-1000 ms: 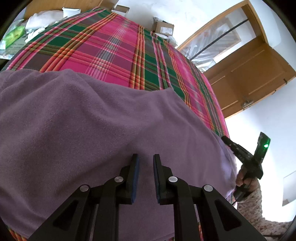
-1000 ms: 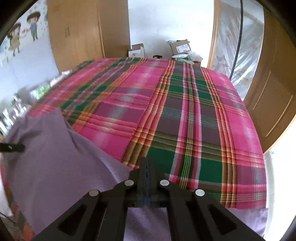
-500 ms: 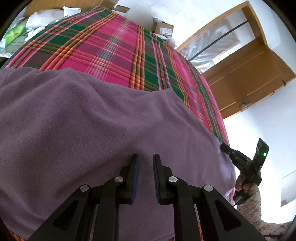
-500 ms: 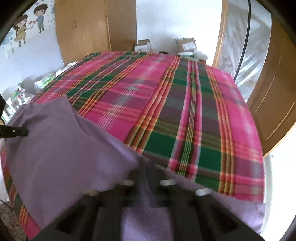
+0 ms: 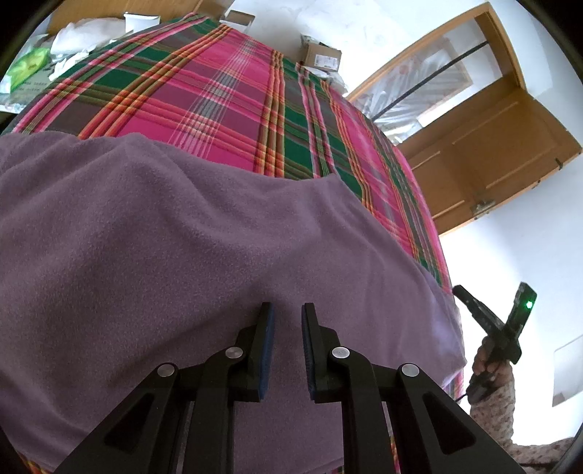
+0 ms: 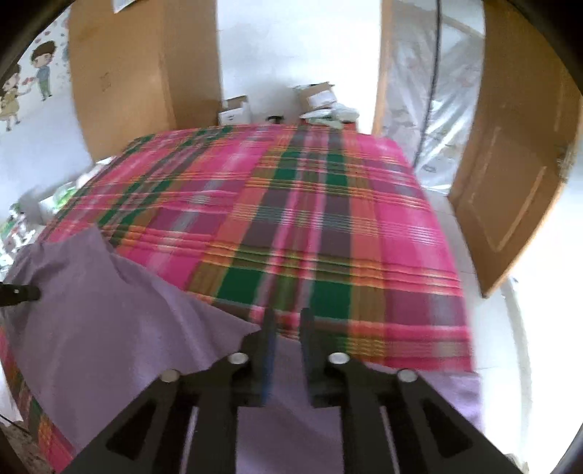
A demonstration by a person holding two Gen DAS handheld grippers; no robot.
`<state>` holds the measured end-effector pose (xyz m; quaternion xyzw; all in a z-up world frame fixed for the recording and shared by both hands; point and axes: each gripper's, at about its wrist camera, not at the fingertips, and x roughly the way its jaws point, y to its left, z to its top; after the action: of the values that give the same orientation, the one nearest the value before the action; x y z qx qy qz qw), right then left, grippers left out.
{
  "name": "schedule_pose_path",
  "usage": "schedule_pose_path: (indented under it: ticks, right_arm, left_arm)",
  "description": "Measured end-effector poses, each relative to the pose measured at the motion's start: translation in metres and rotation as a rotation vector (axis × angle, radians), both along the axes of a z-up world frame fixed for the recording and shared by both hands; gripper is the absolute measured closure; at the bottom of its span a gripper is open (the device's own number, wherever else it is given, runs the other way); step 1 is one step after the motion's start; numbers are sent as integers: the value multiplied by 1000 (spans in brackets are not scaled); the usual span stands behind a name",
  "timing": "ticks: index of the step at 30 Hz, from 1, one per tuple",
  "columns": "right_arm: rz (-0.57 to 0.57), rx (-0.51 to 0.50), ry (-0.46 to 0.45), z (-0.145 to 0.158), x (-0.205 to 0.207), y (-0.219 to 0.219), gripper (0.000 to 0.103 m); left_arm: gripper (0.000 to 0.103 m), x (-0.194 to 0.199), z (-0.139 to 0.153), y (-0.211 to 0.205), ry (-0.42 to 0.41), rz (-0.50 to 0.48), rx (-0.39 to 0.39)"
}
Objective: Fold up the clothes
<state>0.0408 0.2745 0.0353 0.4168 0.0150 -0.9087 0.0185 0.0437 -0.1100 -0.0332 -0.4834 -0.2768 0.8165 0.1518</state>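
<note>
A purple fleece garment lies spread over the near end of a bed covered with a pink and green plaid sheet. My left gripper hovers just above the fleece, open, with nothing between its blue-padded fingers. In the right wrist view the garment fills the lower left, and my right gripper stands open over its far edge, empty; this view is blurred. From the left wrist view, the right gripper sits at the garment's right corner, held by a hand. The left gripper's tip shows at the garment's left edge.
Cardboard boxes and bags stand beyond the bed's far end. A wooden door is open on the right, beside a plastic-covered doorway. A wooden wardrobe stands at the back left. White bags lie left of the bed.
My right gripper, shut a second ago, has opened and tilted upward, so more of the room shows. The garment's right side has settled on the bed. The left gripper has stayed open and still.
</note>
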Motion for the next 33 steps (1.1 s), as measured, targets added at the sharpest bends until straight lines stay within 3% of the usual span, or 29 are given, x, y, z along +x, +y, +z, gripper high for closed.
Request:
schedule_pose_path:
  ticks: [5,14,17,18,19,22,26,33]
  right_arm:
    - [-44,-12,-51,-13,9,18,70]
    - [-29,3,-71,-26,14,18,66]
    - [-26,7,-70,-25,15,15,74]
    - [-23,7,-69,-25,16,14,83]
    - [-21,7,-69,-24,16,13,100]
    - [-37,26,-55,-22,16,9,100]
    - [-73,52,52,-2,23,10,101]
    - [-96,57,-25,-23,3,12,102]
  left_arm:
    - [88,1,-1,-1,2,-1,6]
    - [88,0,-1,1,-1,4,-5]
    - [88,0,-1,1,-2,6,-7]
    - [88,0,-1,1,-2,7,-6]
    - [88,0,-1,1,-2,8,-5]
    - [88,0,-1,1,-4,11,-8]
    - [88,-1,0,3,-7,11,-17]
    - [88,0,0,4,-6,18,-15]
